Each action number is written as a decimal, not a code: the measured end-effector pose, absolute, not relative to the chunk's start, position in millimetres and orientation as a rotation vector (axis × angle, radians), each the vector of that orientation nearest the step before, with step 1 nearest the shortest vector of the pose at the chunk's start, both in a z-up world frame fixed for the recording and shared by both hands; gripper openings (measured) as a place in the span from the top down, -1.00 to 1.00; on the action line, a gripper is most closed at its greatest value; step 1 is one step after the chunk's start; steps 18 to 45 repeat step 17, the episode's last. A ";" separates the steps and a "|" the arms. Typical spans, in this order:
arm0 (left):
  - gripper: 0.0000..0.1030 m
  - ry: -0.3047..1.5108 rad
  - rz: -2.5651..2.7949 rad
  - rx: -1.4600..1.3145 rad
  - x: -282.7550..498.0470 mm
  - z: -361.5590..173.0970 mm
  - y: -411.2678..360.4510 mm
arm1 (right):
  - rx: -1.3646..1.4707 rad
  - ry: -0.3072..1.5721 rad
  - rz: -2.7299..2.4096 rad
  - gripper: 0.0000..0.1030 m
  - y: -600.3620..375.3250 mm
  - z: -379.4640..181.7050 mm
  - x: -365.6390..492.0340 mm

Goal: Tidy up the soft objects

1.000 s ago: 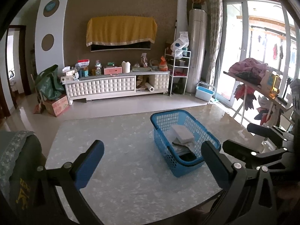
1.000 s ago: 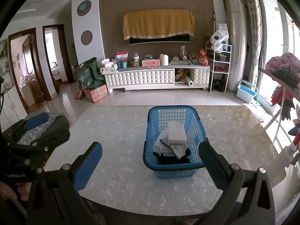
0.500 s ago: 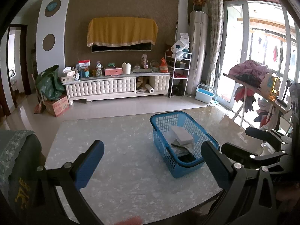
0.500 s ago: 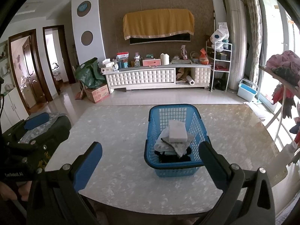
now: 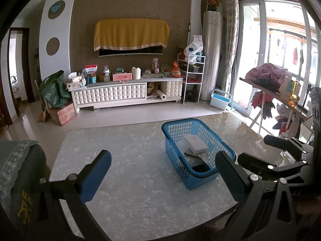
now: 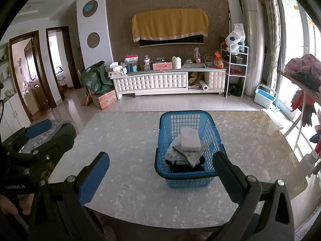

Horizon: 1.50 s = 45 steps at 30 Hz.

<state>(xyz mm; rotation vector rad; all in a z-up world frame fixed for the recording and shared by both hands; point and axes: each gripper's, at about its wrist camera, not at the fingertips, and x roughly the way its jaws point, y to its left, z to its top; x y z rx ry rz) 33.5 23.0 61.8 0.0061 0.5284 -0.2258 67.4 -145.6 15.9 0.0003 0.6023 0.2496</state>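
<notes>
On the bench: a blue basket (image 6: 185, 150) sits near the middle of the marble bench (image 6: 130, 180). Nothing else lies on the bench top that I can see.
Soft things: a white sponge (image 6: 190, 139) lies on top of a pile of cloths (image 6: 186, 155) inside the basket. Something dark sits under the pile, but I cannot tell what it is.
Left gripper: the left gripper (image 5: 162, 172) is held above the near side of the bench, to the left of the basket. Its blue fingers (image 5: 95, 175) are wide apart and hold nothing.
Right gripper: the right gripper (image 6: 160, 172) is held right in front of the basket. Its fingers (image 6: 94, 178) are wide apart too, and empty. The basket shows between them, but they do not touch it.
Same tools seen from the side: the right gripper shows at the right edge of the left view (image 5: 280, 154), and the left gripper shows at the left edge of the right view (image 6: 34, 140).
Step now: I think this is either the very start or the very end. All the soft things I can see are in the basket, and both grippers are away from them.
Next move: if the pile must be sorted, the right gripper is closest. It would need to go forward and down over the rim, then close gently on the sponge, since that is on top.
Watch out: the sponge is squishy, so a soft squeeze near its middle should do. The basket is light and could slide if a finger bumps the rim.
</notes>
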 end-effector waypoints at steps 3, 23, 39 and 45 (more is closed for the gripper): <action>-1.00 0.529 -0.227 0.007 33.5 61.8 22.8 | -0.001 0.602 0.250 -1.00 -145.8 15.5 67.9; -1.00 0.525 -0.232 0.009 32.3 62.3 20.4 | 0.000 0.600 0.250 -1.00 -146.4 16.6 65.8; -1.00 0.525 -0.232 0.009 32.3 62.3 20.4 | 0.000 0.600 0.250 -1.00 -146.4 16.6 65.8; -1.00 0.525 -0.232 0.009 32.3 62.3 20.4 | 0.000 0.600 0.250 -1.00 -146.4 16.6 65.8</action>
